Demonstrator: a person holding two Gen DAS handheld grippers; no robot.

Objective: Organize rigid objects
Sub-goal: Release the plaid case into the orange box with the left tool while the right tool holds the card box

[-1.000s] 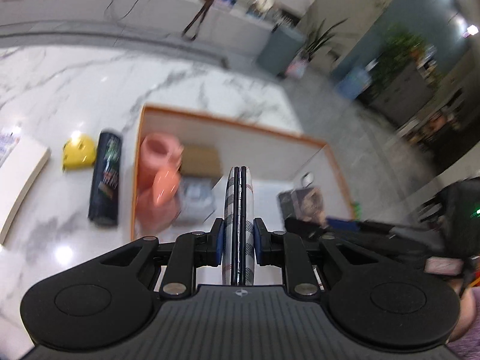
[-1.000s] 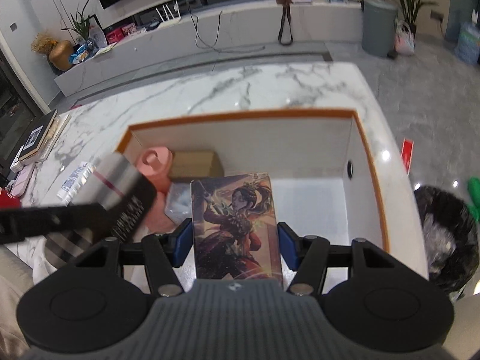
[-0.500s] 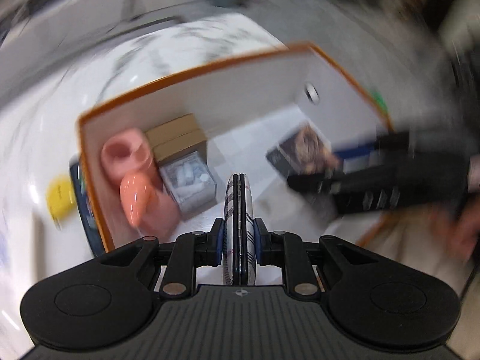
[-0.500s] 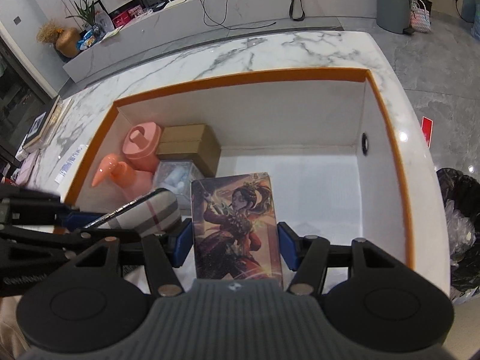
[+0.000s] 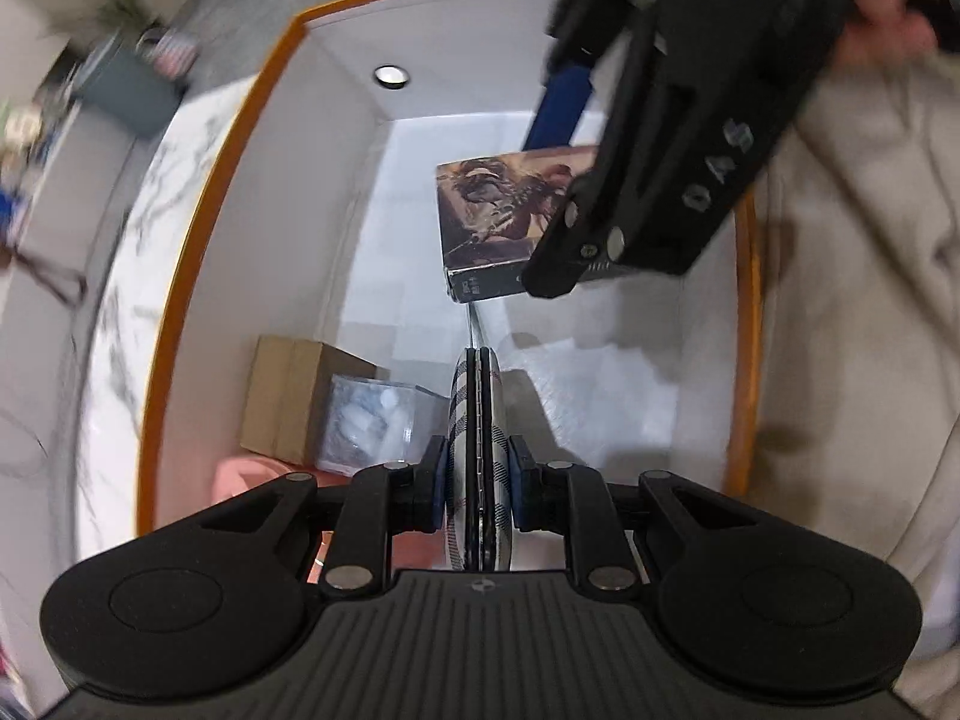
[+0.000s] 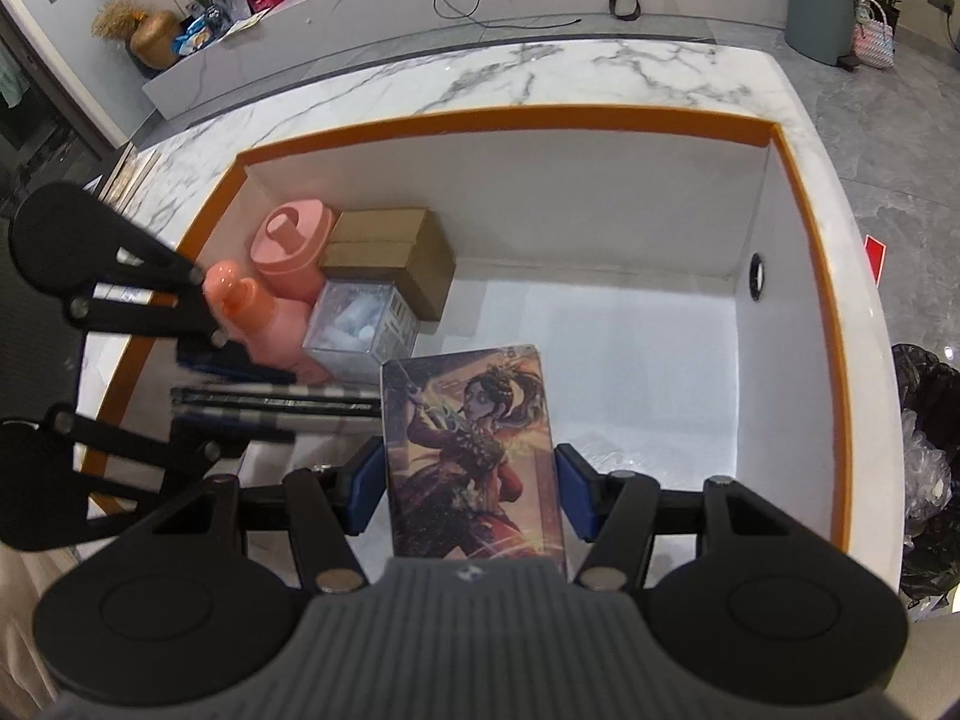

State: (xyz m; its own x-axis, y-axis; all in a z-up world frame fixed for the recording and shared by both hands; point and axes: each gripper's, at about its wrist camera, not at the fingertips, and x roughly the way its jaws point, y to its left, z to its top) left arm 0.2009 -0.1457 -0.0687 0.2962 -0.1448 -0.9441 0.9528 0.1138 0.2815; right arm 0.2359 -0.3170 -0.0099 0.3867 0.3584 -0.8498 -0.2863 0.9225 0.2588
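An open white bin with an orange rim (image 6: 510,117) sits on the marble counter. My right gripper (image 6: 471,480) is shut on an illustrated box (image 6: 474,450) showing a painted figure, held over the bin's near floor. My left gripper (image 5: 478,474) is shut on a flat plaid case (image 5: 478,420), seen edge-on and pointing steeply down into the bin. In the right wrist view the plaid case (image 6: 282,405) lies level just left of the illustrated box. In the left wrist view the illustrated box (image 5: 492,210) hangs ahead of the case, above the bin floor.
The bin's left end holds a pink jug (image 6: 288,246), a peach bottle (image 6: 246,300), a cardboard box (image 6: 390,246) and a clear box (image 6: 360,324). The bin's right half has bare floor (image 6: 630,360). A black bag (image 6: 924,420) sits beyond the counter's right edge.
My left gripper has rolled about a quarter turn and dropped into the bin with the plaid case, ending beside the illustrated box. My right gripper has sunk a little, still gripping its box.
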